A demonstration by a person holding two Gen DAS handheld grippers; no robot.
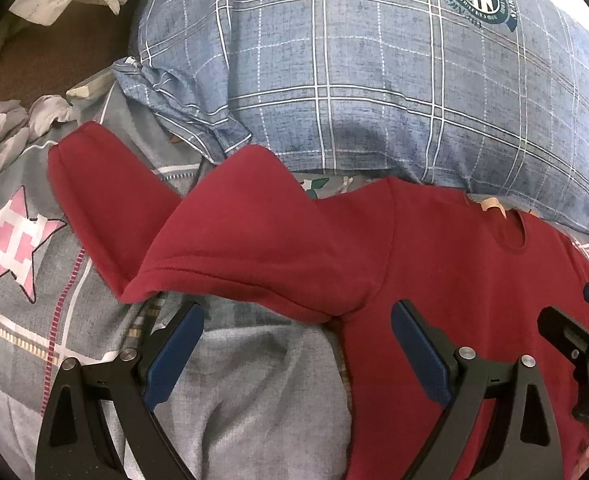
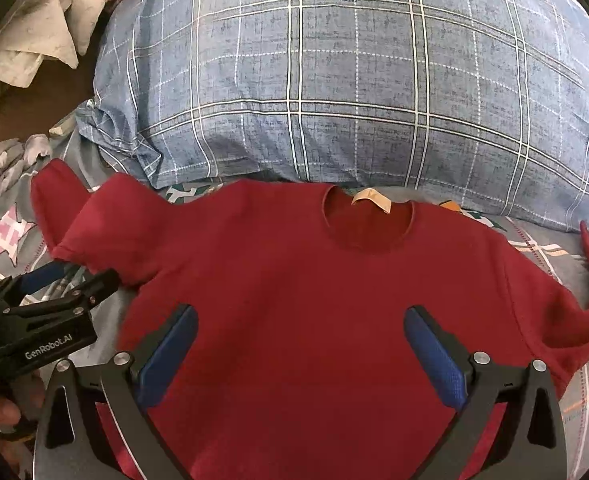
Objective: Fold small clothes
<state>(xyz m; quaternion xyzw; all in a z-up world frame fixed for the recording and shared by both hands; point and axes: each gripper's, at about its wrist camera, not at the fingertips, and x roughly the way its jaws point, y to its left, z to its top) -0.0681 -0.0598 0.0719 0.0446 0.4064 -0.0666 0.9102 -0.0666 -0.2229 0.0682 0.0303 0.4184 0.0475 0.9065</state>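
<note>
Red sweater (image 2: 294, 280) lies on patterned bedsheet (image 1: 22, 184) below plaid pillow (image 2: 354, 92).

A small red long-sleeved sweater (image 2: 314, 280) lies flat, neck label up, both sleeves bent back on themselves.

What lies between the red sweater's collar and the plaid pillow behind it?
Only a narrow strip of the patterned grey bedsheet separates the red sweater from the blue plaid pillow; its tan neck label sits at the collar. The right wrist view shows it.
</note>
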